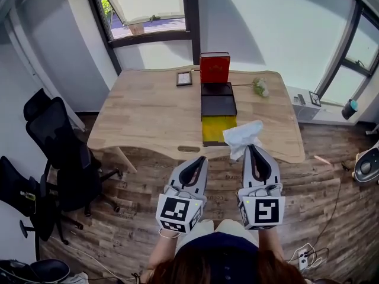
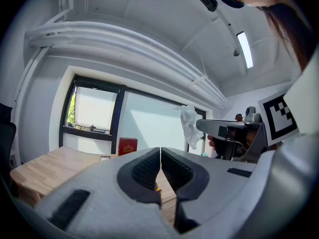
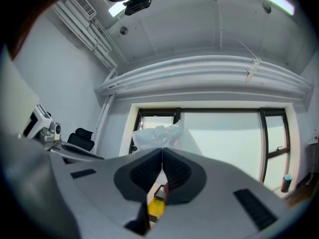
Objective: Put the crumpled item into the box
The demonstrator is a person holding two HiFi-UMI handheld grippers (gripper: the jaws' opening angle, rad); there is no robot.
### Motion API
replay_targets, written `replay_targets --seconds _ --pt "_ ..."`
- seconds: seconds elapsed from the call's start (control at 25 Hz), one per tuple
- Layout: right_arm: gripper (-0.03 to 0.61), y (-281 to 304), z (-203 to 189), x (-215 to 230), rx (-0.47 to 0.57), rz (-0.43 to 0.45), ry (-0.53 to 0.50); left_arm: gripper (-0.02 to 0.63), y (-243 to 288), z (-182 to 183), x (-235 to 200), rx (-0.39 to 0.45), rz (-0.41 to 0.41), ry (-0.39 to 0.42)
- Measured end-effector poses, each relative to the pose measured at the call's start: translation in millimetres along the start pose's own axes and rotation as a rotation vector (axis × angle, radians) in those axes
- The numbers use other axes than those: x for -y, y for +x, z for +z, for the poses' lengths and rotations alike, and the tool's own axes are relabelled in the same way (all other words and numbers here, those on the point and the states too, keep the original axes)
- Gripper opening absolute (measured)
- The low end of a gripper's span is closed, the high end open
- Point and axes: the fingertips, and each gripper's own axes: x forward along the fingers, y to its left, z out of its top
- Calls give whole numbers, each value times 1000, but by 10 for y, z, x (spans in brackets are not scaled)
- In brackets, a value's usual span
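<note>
From above, the right gripper (image 1: 251, 148) pinches the crumpled white item (image 1: 242, 136) over the front edge of the wooden table (image 1: 142, 117), near the yellow end of the open box (image 1: 218, 106); the box's red lid (image 1: 214, 68) stands upright at its far end. The left gripper (image 1: 200, 159) hangs beside it. In the left gripper view, that gripper's jaws are pressed together with nothing between them. In the right gripper view, the jaws are clamped on the white wad, which bunches up above their tips.
</note>
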Motion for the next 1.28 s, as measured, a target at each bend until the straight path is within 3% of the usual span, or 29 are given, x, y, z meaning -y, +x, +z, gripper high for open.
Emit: replay_targets --seconds 0.56,1.28 --pt "26 287 -166 159 -24 -18 7 29 343 -68 -207 -23 -3 -5" --pt "26 1120 -421 439 -45 2 -3 29 1147 -38 -579 -41 1 -1"
